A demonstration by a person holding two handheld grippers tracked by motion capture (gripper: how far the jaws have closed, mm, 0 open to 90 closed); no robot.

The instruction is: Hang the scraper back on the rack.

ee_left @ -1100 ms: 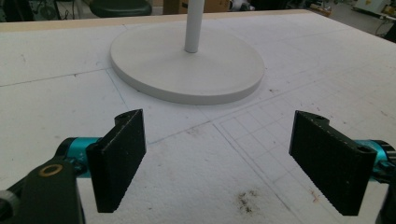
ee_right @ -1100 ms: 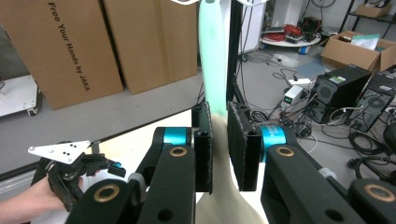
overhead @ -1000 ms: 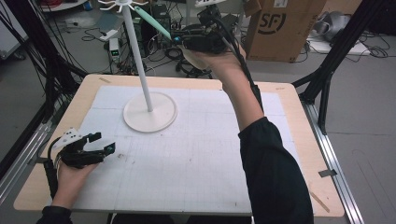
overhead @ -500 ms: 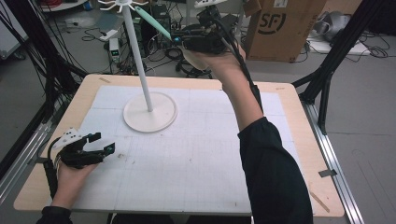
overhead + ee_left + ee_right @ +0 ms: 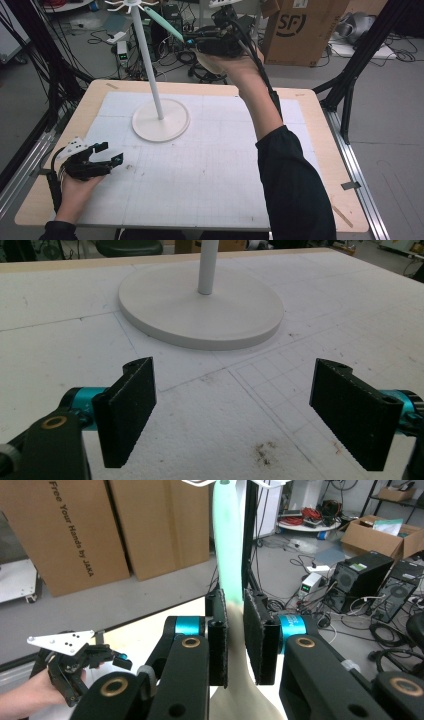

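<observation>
Up high at the far side of the table (image 5: 310,150), the right gripper (image 5: 192,44) is raised well above the surface, and its jaws are clamped on the lower end of a long pale green strip (image 5: 167,25). In the right gripper view that strip (image 5: 227,545) runs straight up out of the pinch between the two black pads (image 5: 217,640), slim and slightly curved, its top end reaching the white hooks (image 5: 200,483) at the head of the stand. From the high view the strip slants up and to the left from the gripper toward the hook ring (image 5: 127,5) on top of the white pole (image 5: 147,60); whether it hangs on a hook or just touches one, I cannot tell.

Down below, the stand's round white base (image 5: 160,120) sits on the white gridded mat (image 5: 210,165), far-left of centre.

Now the left gripper (image 5: 112,155): low at the near-left corner, held in the person's hand (image 5: 75,187), jaws spread wide apart with nothing between them. Its own view confirms it, bare mat between the two pads (image 5: 127,415), and the round base (image 5: 200,310) lying ahead, well clear of the fingertips.
</observation>
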